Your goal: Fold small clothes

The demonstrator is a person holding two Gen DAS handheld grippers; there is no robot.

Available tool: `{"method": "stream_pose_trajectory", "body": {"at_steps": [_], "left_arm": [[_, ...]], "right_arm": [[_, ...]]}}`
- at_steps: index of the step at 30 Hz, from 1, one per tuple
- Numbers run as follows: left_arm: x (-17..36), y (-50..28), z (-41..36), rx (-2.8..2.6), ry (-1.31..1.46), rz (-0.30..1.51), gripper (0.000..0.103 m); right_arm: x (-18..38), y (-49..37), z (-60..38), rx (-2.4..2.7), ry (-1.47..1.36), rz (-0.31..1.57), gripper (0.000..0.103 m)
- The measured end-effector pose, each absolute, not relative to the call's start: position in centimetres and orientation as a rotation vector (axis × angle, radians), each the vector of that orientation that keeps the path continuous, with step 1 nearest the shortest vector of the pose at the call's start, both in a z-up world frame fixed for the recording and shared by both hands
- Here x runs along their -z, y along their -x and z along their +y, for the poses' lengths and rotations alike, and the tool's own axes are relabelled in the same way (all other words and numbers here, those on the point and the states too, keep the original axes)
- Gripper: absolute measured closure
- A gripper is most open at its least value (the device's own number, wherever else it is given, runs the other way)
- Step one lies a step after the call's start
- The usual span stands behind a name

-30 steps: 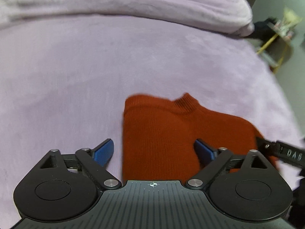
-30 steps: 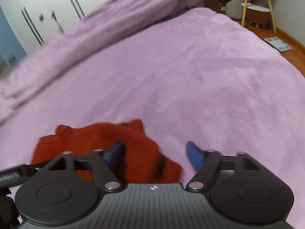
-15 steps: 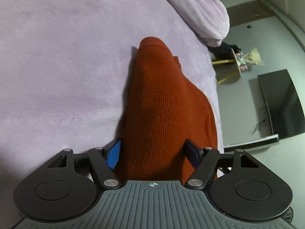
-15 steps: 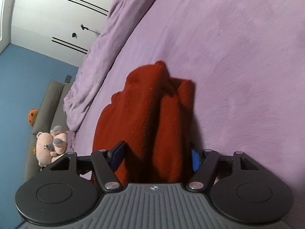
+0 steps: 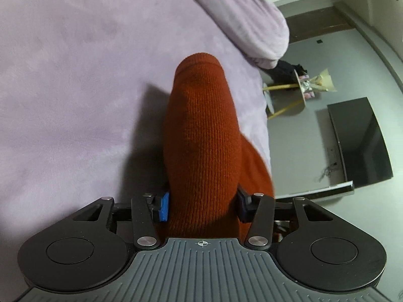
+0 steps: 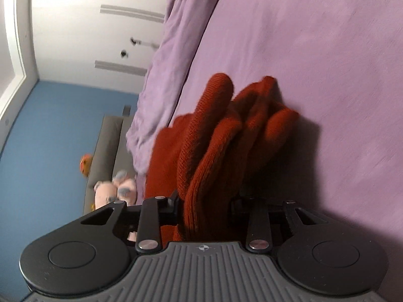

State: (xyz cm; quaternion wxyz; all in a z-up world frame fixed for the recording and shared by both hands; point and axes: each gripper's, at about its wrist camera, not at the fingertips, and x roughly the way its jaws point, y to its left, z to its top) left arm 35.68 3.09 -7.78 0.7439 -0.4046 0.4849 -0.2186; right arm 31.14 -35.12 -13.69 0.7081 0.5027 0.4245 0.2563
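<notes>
Gripping: both grippers close in on one rust-red knit garment, one end each
Left gripper: jaws about half open and closing, a thick roll of the knit between them; the blue pad touches the cloth on one side, the dark pad on the other is partly hidden by it, so cloth looks pinched
Right gripper: jaws narrower, also closing; bunched folds of the same garment fill the gap and hide both pads, cloth looks squeezed between them
Garment place: on the lilac bed cover, near the bed's edge in the left wrist view, humped up ahead of each gripper
Surroundings: rumpled duvet behind; grey sofa with a pink soft toy in the right wrist view
Step in hand: likely securing two ends before lifting or laying over for a fold
Doing it well: finish closing before any pull; take all layers, not just the top one; keep both ends level so the fold line stays straight; lay the cloth well onto the bed, away from the edge
Risk: thick knit may slip from a shallow bite; bunched folds at the right end could give an uneven crease
</notes>
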Motion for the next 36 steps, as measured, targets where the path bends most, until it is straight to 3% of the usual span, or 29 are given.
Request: {"method": "stream_pose_trajectory", "body": {"at_steps": [7, 8, 10, 12, 17, 20, 22, 24, 28, 30, 36], "left_arm": [[5.6, -30.1, 8.4, 0.350, 0.863, 1.098, 0.050], [5.8, -29.2, 9.0, 0.324, 0.851, 1.112, 0.048], [6.5, -27.6, 10.2, 0.240, 0.811, 1.146, 0.046], [6.8, -26.6, 10.9, 0.168, 0.728, 1.170, 0.048], [3.8, -26.1, 10.9, 0.101, 0.637, 1.061, 0.045], [2.0, -28.0, 8.8, 0.097, 0.566, 0.968, 0.036], [2.3, -29.7, 7.3, 0.092, 0.552, 0.953, 0.034], [3.4, -31.9, 5.5, 0.033, 0.498, 0.966, 0.032], [6.7, -35.0, 4.4, -0.058, 0.344, 0.995, 0.030], [8.5, -36.1, 4.6, -0.075, 0.318, 1.007, 0.018], [10.3, -37.3, 4.0, -0.085, 0.242, 0.968, 0.008]], "right_arm": [[14.8, -28.8, -29.0, -0.665, -1.146, 1.093, 0.068], [15.0, -28.4, -28.2, -0.662, -1.128, 1.121, 0.066], [14.8, -27.7, -27.2, -0.590, -1.046, 1.169, 0.049], [13.7, -27.3, -26.9, -0.500, -0.923, 1.199, 0.046], [6.3, -26.7, -25.7, -0.234, -0.556, 1.020, 0.044], [3.8, -26.8, -22.3, -0.232, -0.460, 0.947, 0.053], [3.9, -28.4, -19.5, -0.282, -0.409, 0.978, 0.076], [4.9, -30.5, -16.8, -0.278, -0.314, 1.019, 0.086], [7.1, -33.4, -14.5, -0.153, -0.191, 1.038, 0.089], [8.4, -34.5, -15.2, -0.119, -0.178, 1.035, 0.091], [11.2, -34.4, -15.2, -0.126, -0.222, 0.902, 0.087]]}}
